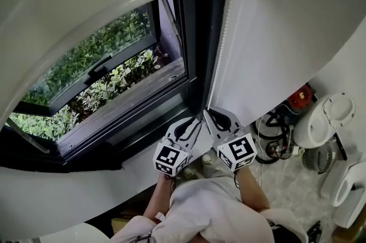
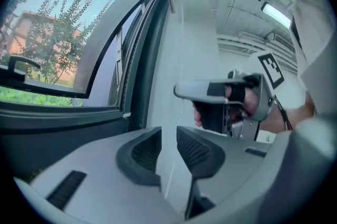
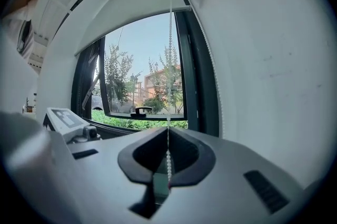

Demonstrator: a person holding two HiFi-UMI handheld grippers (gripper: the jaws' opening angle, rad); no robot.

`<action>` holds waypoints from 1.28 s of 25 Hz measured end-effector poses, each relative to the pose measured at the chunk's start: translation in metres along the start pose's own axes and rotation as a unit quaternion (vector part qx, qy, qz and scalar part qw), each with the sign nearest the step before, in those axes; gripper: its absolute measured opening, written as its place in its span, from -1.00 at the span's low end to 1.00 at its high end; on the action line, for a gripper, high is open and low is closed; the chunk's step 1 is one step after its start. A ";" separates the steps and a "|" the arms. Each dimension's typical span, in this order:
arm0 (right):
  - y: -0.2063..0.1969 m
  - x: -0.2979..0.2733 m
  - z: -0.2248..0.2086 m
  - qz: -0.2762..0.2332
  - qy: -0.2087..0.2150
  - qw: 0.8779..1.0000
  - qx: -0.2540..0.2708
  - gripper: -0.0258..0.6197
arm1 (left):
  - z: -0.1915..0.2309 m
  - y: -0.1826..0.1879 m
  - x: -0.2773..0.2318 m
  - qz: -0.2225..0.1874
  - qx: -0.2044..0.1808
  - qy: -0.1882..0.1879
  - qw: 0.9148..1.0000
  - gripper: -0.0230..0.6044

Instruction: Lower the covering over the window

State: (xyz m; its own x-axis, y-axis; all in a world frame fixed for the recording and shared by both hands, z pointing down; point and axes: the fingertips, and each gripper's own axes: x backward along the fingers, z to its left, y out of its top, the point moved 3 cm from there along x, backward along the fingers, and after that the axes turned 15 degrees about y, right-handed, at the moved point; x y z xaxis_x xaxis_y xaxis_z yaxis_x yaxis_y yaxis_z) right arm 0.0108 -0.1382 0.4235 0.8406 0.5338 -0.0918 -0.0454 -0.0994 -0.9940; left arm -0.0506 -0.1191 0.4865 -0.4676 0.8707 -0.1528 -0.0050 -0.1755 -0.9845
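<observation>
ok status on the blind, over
Right gripper shut on bead chain. Left gripper open. Blind high, window mostly bare. Nothing in the way.

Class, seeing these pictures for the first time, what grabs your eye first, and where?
The open window with green bushes beyond fills the head view's left. At its lower right corner, the right gripper is clamped on a white bead chain, while the left gripper beside it has its jaws apart.

The white roller blind (image 3: 137, 7) sits rolled high, covering only the top of the dark-framed window (image 1: 114, 93). Its bead chain (image 1: 220, 47) hangs straight beside the right frame.
</observation>
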 end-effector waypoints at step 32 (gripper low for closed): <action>-0.078 -0.013 0.016 0.056 0.019 0.996 -0.066 -0.92 | -0.025 0.160 -0.006 -0.153 -0.057 -0.029 0.986 -0.87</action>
State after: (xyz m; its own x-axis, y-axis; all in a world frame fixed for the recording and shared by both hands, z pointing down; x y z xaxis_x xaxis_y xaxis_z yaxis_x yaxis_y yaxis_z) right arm -0.0050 -0.1243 0.5011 0.8541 0.4812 -0.1975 -0.0708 -0.2686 -0.9606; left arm -0.0263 -0.1404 0.3280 -0.5101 0.8462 0.1540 -0.0550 0.1466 -0.9877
